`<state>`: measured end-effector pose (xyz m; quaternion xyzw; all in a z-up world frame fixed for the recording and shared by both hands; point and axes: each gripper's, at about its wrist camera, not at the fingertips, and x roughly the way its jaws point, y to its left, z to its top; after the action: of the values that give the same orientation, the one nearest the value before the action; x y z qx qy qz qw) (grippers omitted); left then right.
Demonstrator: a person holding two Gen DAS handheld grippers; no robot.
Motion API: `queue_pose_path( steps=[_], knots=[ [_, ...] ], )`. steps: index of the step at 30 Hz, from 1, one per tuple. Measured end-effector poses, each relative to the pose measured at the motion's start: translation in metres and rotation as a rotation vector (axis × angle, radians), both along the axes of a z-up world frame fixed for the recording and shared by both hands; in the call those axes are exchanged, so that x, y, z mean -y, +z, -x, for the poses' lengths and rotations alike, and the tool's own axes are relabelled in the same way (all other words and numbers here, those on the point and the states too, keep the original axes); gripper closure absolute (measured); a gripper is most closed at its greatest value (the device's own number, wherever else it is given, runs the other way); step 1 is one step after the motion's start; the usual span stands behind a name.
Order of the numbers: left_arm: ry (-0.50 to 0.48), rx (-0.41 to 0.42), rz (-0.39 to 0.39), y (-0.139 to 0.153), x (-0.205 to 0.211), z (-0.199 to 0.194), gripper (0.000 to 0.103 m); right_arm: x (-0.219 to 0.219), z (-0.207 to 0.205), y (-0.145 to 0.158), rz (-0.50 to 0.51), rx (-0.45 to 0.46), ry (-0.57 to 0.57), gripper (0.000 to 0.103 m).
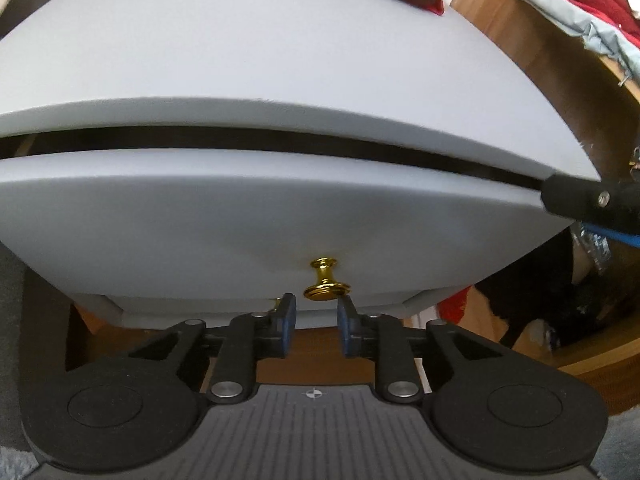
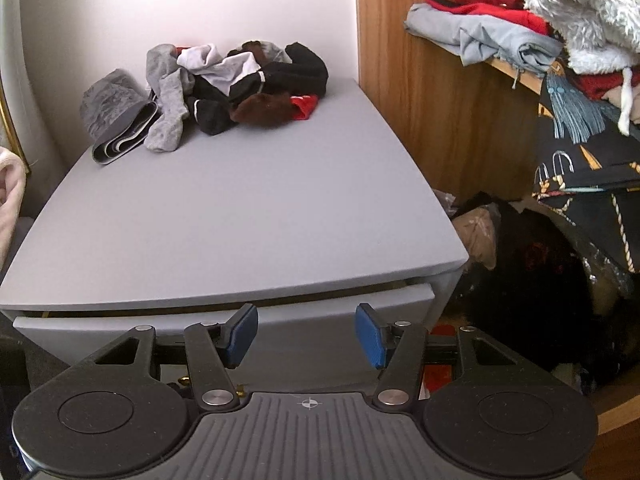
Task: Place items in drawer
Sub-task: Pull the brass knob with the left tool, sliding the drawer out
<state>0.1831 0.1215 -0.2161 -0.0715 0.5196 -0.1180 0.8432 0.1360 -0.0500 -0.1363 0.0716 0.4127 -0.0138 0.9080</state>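
Bedroom corner, pale wall, wooden wardrobe [image 2: 452, 92] on the right with folded clothes stacked on its shelf [image 2: 516, 72]. A grey nightstand [image 2: 240, 200] fills both views; the name desk does not really fit it. Its top drawer [image 1: 240, 216] is pulled out slightly, with a dark gap under the top panel. A gold knob [image 1: 326, 280] sits on the drawer front.

Left claw [image 1: 316, 320]: blue pads a narrow gap apart, just below and in front of the knob, one pad on each side of its flared end. The pads do not appear to press on it; contact cannot be confirmed. Nothing is held.

Right claw [image 2: 306, 338]: blue pads spread moderately, empty, hovering in front of the drawer's upper edge near its right part. In the left wrist view, its black finger [image 1: 580, 200] shows at the drawer's right corner, by the gap.

Task items: a pile of socks [image 2: 240, 84] and small garments in grey, white, black, brown and red lies at the back of the nightstand top, against the wall, well apart from both claws. A grey folded piece [image 2: 112, 116] lies at the pile's left.

No readable brand, label or writing.
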Motion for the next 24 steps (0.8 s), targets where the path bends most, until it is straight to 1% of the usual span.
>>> queue_pose_path(
  steps=[1, 2, 3, 5, 6, 9, 10, 13, 14, 15, 17, 24],
  knots=[
    [-0.008, 0.013, 0.001, 0.002, 0.004, 0.0, 0.075, 0.0, 0.0, 0.0, 0.002, -0.001, 0.001, 0.052],
    [-0.018, 0.027, -0.007, 0.003, 0.007, 0.001, 0.068, 0.0, 0.0, 0.0, 0.005, -0.001, 0.002, 0.052],
    [-0.029, 0.046, -0.01, 0.005, 0.01, 0.002, 0.064, 0.0, 0.0, -0.001, 0.006, -0.002, 0.002, 0.052],
    [-0.043, 0.071, -0.023, 0.008, 0.017, 0.003, 0.061, 0.002, -0.001, -0.002, 0.002, -0.006, -0.002, 0.052],
    [-0.044, 0.071, -0.027, 0.008, 0.019, 0.001, 0.061, 0.003, -0.001, -0.002, -0.003, -0.009, -0.005, 0.052],
    [-0.025, 0.055, -0.041, 0.005, 0.024, -0.007, 0.061, 0.005, -0.001, -0.002, -0.02, -0.012, -0.009, 0.052],
    [-0.02, 0.046, -0.046, 0.001, 0.018, 0.002, 0.061, 0.006, 0.0, -0.002, -0.025, -0.011, -0.006, 0.052],
    [-0.006, 0.021, -0.045, -0.004, 0.022, -0.002, 0.062, 0.01, 0.001, -0.001, -0.029, -0.014, -0.009, 0.052],
    [-0.014, 0.02, -0.055, -0.005, 0.025, -0.003, 0.07, 0.011, 0.0, -0.001, -0.032, -0.016, -0.014, 0.052],
    [-0.023, 0.027, -0.09, -0.002, 0.022, -0.001, 0.076, 0.013, 0.0, -0.002, -0.038, -0.02, -0.02, 0.052],
    [-0.033, 0.038, -0.109, -0.001, 0.024, 0.0, 0.076, 0.013, -0.001, -0.004, -0.045, -0.027, -0.024, 0.052],
    [-0.083, 0.047, -0.135, 0.003, 0.029, 0.002, 0.076, 0.007, -0.005, -0.006, -0.037, -0.035, -0.016, 0.051]
  ],
)
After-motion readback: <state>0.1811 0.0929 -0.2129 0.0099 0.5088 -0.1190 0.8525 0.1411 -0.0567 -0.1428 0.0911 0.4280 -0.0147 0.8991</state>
